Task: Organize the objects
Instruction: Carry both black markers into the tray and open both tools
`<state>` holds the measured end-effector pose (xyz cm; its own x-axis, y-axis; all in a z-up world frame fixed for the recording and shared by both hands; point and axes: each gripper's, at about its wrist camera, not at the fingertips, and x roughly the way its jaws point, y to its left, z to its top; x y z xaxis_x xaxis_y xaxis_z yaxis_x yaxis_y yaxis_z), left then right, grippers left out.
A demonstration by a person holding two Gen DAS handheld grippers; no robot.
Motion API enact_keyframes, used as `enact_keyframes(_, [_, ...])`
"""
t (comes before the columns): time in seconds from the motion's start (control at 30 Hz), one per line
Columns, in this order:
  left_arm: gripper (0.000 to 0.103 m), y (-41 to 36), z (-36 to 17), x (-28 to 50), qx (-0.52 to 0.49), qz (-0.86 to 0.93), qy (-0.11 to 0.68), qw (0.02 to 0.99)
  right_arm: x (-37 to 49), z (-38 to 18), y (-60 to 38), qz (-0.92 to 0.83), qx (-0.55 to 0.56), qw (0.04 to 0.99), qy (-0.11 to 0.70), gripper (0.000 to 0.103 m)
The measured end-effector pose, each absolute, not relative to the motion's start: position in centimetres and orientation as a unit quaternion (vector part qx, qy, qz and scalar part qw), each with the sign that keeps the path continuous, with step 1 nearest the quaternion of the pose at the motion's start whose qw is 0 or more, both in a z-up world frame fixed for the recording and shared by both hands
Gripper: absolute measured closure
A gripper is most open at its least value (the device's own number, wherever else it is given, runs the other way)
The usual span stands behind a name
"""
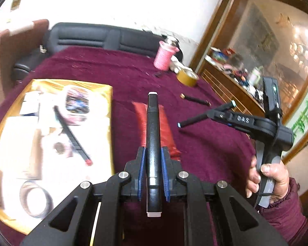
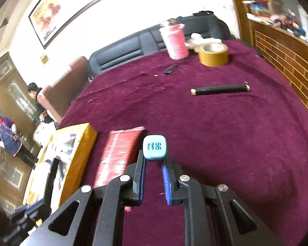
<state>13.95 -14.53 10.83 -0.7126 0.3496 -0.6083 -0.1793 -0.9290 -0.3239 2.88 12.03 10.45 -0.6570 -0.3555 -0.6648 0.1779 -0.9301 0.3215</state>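
Observation:
My left gripper [image 1: 153,153] is shut on a black marker [image 1: 153,135] with white ends, held above the maroon cloth near the gold box [image 1: 104,88]. My right gripper [image 2: 154,160] is shut on a black marker whose teal end cap [image 2: 154,147] faces the camera. In the left wrist view the right gripper [image 1: 205,113] holds that marker [image 1: 195,120] at the right, over the cloth. Another black marker [image 2: 219,90] lies on the cloth further back; it also shows in the left wrist view [image 1: 195,99]. A red packet [image 1: 164,127] lies beside the gold box.
A pink striped cup [image 2: 174,41] and a roll of tan tape [image 2: 213,54] stand at the table's far side. A small black clip [image 2: 170,69] lies near them. The gold box holds papers, a black pen [image 1: 71,135] and a ring. A black sofa [image 1: 82,37] is behind.

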Motion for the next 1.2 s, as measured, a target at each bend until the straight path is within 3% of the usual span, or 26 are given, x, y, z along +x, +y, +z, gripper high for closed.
enact_keyframes(0.37, [0.089,-23.2,10.4,18.4,-0.330,0.929,-0.155,0.068,8.2,14.7,2.7,-0.889,0.363,0.272,-0.063,0.086])
enact_keyframes(0.63, [0.089,-24.7,7.9,18.7,-0.348,0.922,-0.162,0.050,9.8,12.2,-4.1,-0.820,0.434,0.371,-0.037,0.086])
enact_keyframes(1.2, [0.088,-24.7,4.7,16.8,-0.382,0.912,-0.145,0.019,3.9,5.9,-10.8,-0.792,0.516,0.325,0.010,0.086])
